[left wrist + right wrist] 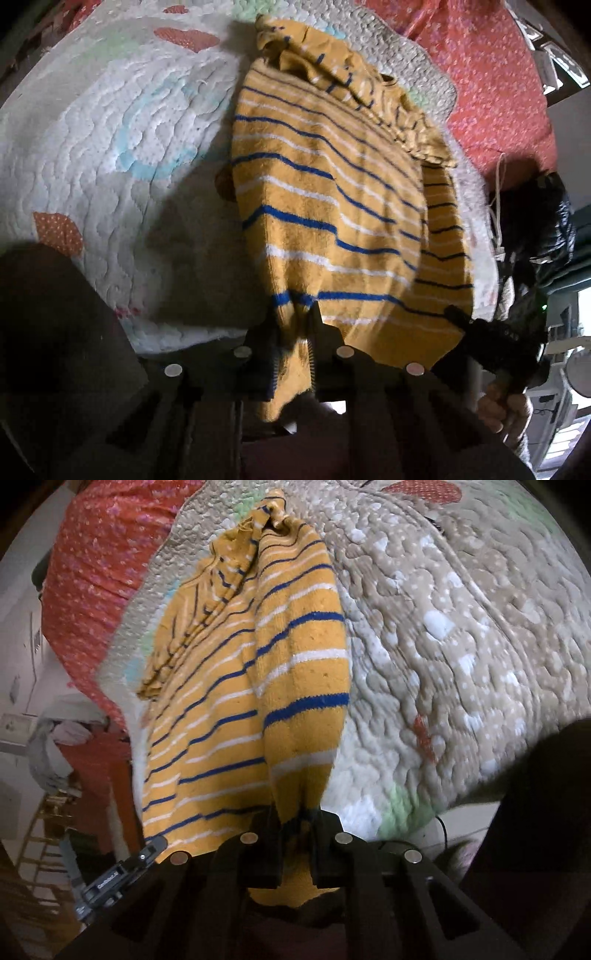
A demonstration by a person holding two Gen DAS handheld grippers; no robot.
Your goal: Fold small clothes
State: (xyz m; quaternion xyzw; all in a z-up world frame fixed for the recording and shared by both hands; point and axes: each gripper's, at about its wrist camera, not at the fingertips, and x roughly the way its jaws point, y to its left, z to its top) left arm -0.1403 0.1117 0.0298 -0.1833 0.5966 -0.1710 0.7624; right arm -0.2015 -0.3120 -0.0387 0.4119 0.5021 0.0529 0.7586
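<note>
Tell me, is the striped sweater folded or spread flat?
Neither: the sweater hangs stretched from the left gripper and right gripper, its far end bunched on the quilt.

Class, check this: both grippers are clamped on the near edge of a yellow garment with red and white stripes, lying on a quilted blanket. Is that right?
Not quite. The stripes are blue and white, not red and white; both wrist views show it. The rest holds: the left gripper and right gripper are clamped on the yellow garment's near edge, on the quilted blanket.

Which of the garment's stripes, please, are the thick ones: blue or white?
On the yellow striped garment, both colours vary, but the boldest are the blue stripes; white stripes between look paler.
</note>
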